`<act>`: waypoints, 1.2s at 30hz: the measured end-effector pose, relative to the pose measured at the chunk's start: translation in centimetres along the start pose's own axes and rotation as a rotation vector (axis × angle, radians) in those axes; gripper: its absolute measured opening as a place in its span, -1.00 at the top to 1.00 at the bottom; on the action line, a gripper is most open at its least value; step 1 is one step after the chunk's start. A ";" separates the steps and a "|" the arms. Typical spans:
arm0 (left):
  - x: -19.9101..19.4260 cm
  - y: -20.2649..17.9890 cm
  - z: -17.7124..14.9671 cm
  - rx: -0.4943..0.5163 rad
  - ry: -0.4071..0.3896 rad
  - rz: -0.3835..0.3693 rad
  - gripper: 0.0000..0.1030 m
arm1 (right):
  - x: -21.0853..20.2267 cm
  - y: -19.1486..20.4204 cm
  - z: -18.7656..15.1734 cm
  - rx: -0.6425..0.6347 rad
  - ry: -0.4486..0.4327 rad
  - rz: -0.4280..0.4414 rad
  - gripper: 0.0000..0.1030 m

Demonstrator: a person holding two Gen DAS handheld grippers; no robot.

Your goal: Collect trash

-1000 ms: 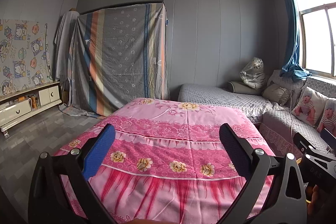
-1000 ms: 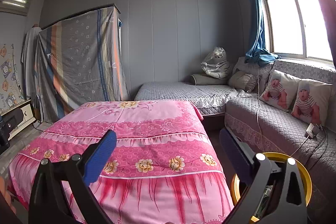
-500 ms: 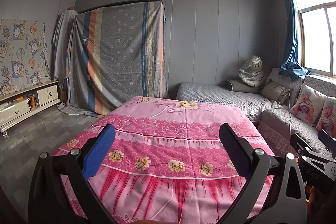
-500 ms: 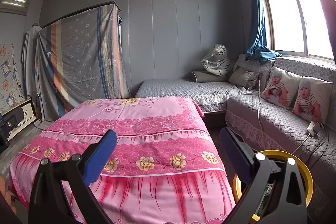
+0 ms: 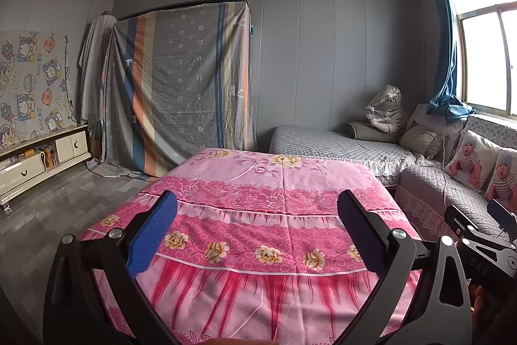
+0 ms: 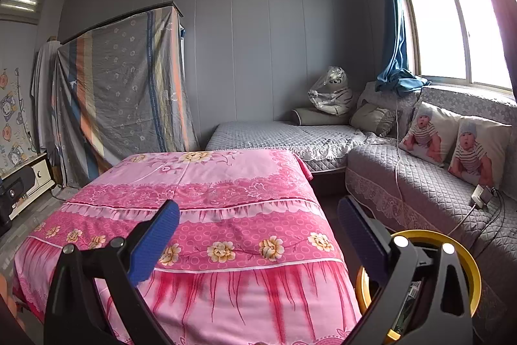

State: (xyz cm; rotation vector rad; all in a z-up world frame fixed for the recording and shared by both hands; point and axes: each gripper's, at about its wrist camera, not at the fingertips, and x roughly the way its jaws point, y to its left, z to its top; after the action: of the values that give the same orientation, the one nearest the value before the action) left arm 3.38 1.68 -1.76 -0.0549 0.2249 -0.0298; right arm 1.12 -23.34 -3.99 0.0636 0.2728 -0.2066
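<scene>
Standing wide apart, the jaws of the right gripper (image 6: 258, 235) were empty, and the same spread, empty state was seen at the left gripper (image 5: 257, 225). The yellow-rimmed bin (image 6: 468, 261) lay just beside the pink-covered table (image 6: 200, 183), on its sofa side, partly hidden behind the right gripper's outer finger and so judged nearer that hand. No loose trash could be made out on the table.

Black claw (image 5: 257, 228), blue ribbed pads (image 5: 152, 235), silver screws.
</scene>
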 end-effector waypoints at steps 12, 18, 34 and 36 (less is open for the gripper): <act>0.2 0.0 0.0 -0.004 0.015 -0.006 -0.84 | 0.0 -0.1 -0.1 0.003 0.004 0.000 -0.84; 0.2 0.0 -0.1 -0.005 0.016 -0.009 -0.84 | 0.0 -0.1 -0.2 0.002 0.004 -0.003 -0.85; -0.1 -0.3 -0.1 -0.005 0.007 -0.018 -0.84 | 0.1 -0.2 -0.3 0.005 0.007 -0.002 -0.84; -0.1 -0.3 0.0 -0.004 0.006 -0.018 -0.84 | 0.1 -0.2 -0.4 0.005 0.008 -0.002 -0.84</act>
State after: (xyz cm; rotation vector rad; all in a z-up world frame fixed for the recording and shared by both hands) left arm 3.24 1.37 -1.72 -0.0606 0.2300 -0.0477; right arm 1.06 -23.53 -4.40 0.0687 0.2804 -0.2094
